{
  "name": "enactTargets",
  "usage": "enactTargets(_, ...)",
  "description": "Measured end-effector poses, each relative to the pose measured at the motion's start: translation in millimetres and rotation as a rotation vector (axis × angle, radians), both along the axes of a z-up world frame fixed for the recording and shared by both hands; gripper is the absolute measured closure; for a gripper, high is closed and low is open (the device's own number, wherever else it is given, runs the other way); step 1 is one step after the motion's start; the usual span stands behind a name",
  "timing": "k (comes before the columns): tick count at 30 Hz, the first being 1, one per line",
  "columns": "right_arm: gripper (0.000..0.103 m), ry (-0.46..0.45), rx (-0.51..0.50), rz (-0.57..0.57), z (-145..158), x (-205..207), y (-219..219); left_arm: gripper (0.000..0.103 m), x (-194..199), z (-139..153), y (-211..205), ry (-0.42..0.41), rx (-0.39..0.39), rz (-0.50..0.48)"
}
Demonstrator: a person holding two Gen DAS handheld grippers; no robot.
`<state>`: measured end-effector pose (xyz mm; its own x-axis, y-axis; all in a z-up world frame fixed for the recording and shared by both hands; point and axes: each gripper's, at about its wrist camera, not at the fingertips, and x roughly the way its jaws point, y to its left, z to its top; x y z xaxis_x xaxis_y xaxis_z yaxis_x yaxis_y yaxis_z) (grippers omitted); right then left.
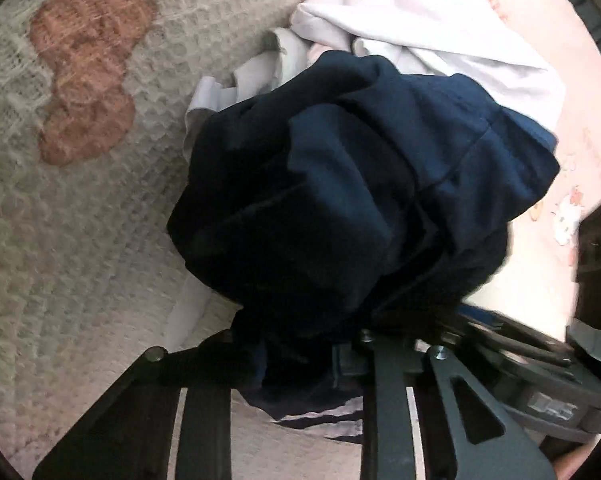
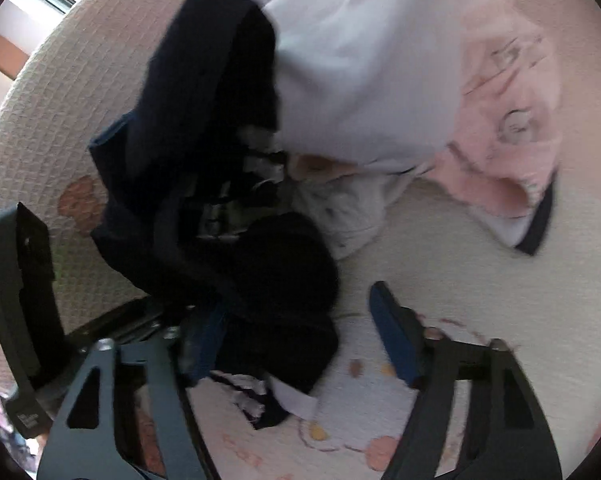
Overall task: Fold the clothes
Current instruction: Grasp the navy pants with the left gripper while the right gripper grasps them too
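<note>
My left hand-held gripper points down, clenched on the bunched navy garment. My right hand-held gripper hangs spread wide over the blanket.

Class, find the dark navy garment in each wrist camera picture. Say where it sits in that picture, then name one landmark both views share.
Left wrist view: the dark navy garment fills the centre, bunched just above the left claw, hiding its tips.
Right wrist view: it hangs left of centre, beside the right claw, whose fingers stand apart.
Shared landmark: the white garment lying behind it.
</note>
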<state>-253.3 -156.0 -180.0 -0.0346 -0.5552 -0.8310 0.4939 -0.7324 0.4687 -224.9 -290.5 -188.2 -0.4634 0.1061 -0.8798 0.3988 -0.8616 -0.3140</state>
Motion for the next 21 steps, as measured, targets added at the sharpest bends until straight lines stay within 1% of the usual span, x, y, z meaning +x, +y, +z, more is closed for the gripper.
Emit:
enactTargets(1,0.081,-0.012,-0.014,0.006,-1.9,1.7,-1.3,0.088,-0.7,0.6,4.8,0.000,-0.011,-0.014)
enactTargets(2,0.088,-0.024,-0.027,0.011,-3.8,3.4,-2.6,0.091,-1.4,1.1,9.6,0.000,-0.021,-0.028)
enactTargets(3,0.091,-0.015,-0.022,0.009,-1.3,6.3,-0.1,0.091,-1.3,2.2,15.2,0.004,-0.018,-0.047)
enactTargets(4,0.098,0.001,-0.009,0.003,3.0,9.9,3.9,0.093,-0.4,4.0,21.6,0.013,0.000,-0.073)
enactTargets(7,0.100,0.052,0.031,-0.015,15.9,20.4,16.0,0.091,2.6,9.1,40.7,0.040,0.055,-0.150)
enactTargets(8,0.100,0.054,0.037,-0.028,19.8,23.1,24.8,0.091,3.5,10.9,47.1,0.049,0.074,-0.176)
enactTargets(11,0.100,0.083,0.068,-0.059,36.3,38.8,61.9,0.091,11.2,24.3,83.7,0.069,0.084,-0.265)
enactTargets(14,0.100,0.115,0.083,-0.093,55.6,60.9,106.5,0.091,24.4,33.6,128.1,0.087,0.156,-0.333)
enactTargets(15,0.100,0.125,0.087,-0.110,62.8,71.0,125.4,0.091,28.7,33.0,144.3,0.079,0.167,-0.363)
enactTargets(16,0.100,0.122,0.084,-0.128,72.1,65.0,145.6,0.091,33.0,32.4,160.6,0.072,0.177,-0.392)
enactTargets(17,0.100,0.120,0.077,-0.157,79.1,67.3,165.0,0.091,37.3,31.7,176.9,0.064,0.187,-0.421)
enactTargets(21,0.100,0.159,0.079,-0.234,99.5,102.0,235.7,0.091,57.1,31.1,241.3,0.033,0.219,-0.534)
